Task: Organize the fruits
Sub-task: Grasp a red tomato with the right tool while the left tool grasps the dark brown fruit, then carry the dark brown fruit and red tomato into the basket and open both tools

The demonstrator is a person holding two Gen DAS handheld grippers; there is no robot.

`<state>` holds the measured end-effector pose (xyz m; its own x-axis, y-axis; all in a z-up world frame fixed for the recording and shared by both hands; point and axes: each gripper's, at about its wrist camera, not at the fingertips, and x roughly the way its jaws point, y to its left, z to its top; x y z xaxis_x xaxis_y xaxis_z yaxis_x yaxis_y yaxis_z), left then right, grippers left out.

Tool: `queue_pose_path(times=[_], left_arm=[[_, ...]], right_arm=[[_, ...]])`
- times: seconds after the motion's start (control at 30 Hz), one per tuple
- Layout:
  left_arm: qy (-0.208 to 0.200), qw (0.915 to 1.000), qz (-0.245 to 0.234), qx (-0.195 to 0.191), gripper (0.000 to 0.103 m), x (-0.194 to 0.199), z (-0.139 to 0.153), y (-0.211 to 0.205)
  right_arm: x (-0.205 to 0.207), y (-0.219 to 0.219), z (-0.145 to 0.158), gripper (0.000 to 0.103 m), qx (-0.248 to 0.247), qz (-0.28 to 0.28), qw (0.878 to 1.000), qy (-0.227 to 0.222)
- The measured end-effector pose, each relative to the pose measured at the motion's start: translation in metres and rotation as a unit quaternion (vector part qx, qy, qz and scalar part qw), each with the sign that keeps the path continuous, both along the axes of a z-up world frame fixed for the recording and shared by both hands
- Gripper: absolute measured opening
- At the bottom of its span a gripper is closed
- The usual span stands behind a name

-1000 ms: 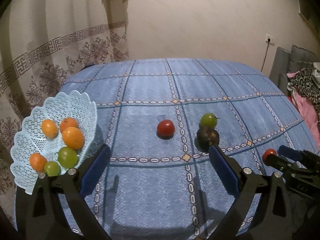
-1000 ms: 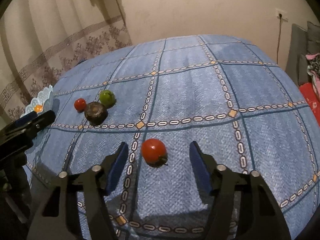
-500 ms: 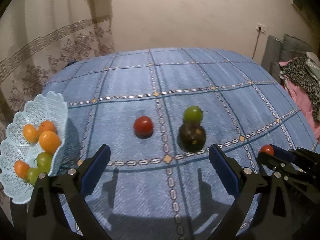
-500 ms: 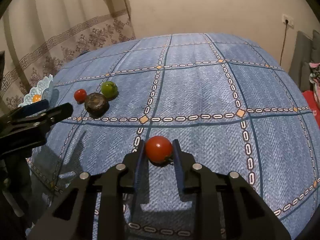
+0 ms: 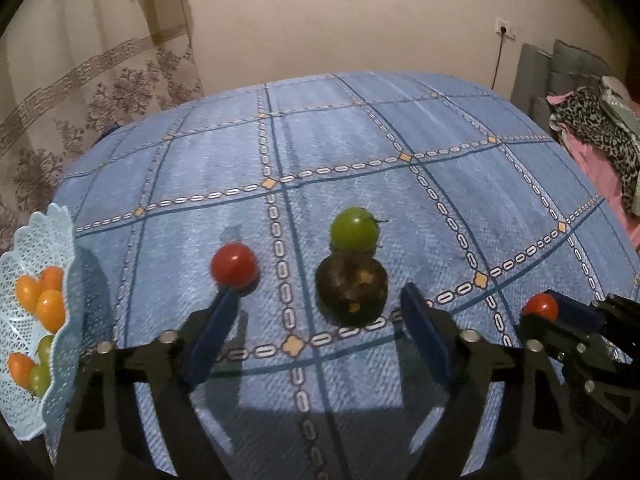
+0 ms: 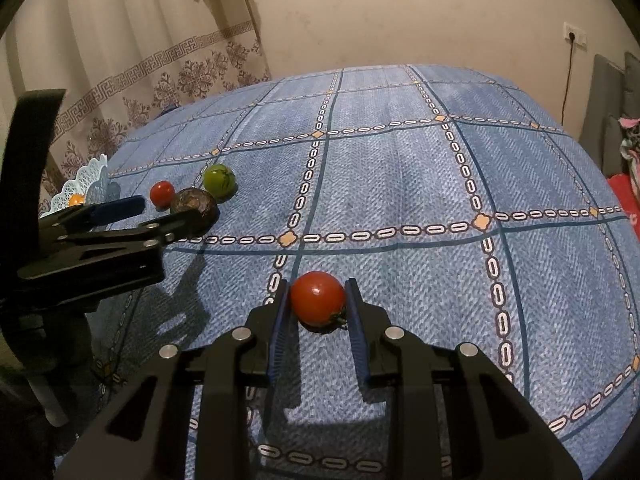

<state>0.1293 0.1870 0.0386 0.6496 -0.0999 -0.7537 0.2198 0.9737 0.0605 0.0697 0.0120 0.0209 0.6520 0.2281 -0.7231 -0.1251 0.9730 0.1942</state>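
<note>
Fruit sort partway: basket part-filled, 4 pcs still out on the cloth.

Basket (image 5: 38, 240) at the table's left edge already holds several orange fruits (image 5: 50, 308) + a couple of green ones (image 5: 39, 378), so the job looks roughly half done, judging by what lies where. Left to move: red tomato (image 6: 318, 298), now pinched between the right gripper (image 6: 317, 300) fingers, low over the blue tablecloth (image 6: 400, 184) w/ its shadow just under it; whether it's clear of the cloth can't be told. It's round, glossy, small green stem at the lower right. Left gripper (image 5: 316, 308) is spread wide, holding nothing, tips either side of a dark wrinkled fruit (image 5: 352, 290). A green tomato (image 5: 355, 229) sits touching that one behind; a second red tomato (image 5: 234, 266) is just beside the left fingertip.
</note>
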Motion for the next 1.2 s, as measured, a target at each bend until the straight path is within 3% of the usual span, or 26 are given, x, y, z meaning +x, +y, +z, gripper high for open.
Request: queue_pose_path(times=[0.2,0.37,0.67,1.2], left_arm=[[0.020,0.9996,-0.016,-0.006,0.057,0.010,-0.010,-0.013],[0.010,0.9996,-0.024,-0.009,0.041,0.005,-0.009,-0.014],[-0.018,0.9996,-0.019,-0.008,0.041,-0.013,0.003,-0.012],[-0.070,0.9962,0.027,-0.045,0.041,-0.040,0.039,0.024]], right_arm=[[0.000,0.000,0.000,0.028,0.003,0.000,1.000,0.001],[0.000,0.001,0.000,0.028,0.003,0.000,1.000,0.001],[-0.002,0.000,0.001,0.027,0.002,-0.006,1.000,-0.007],[-0.009,-0.008,0.010,0.027,0.028,-0.013,0.999,-0.041]])
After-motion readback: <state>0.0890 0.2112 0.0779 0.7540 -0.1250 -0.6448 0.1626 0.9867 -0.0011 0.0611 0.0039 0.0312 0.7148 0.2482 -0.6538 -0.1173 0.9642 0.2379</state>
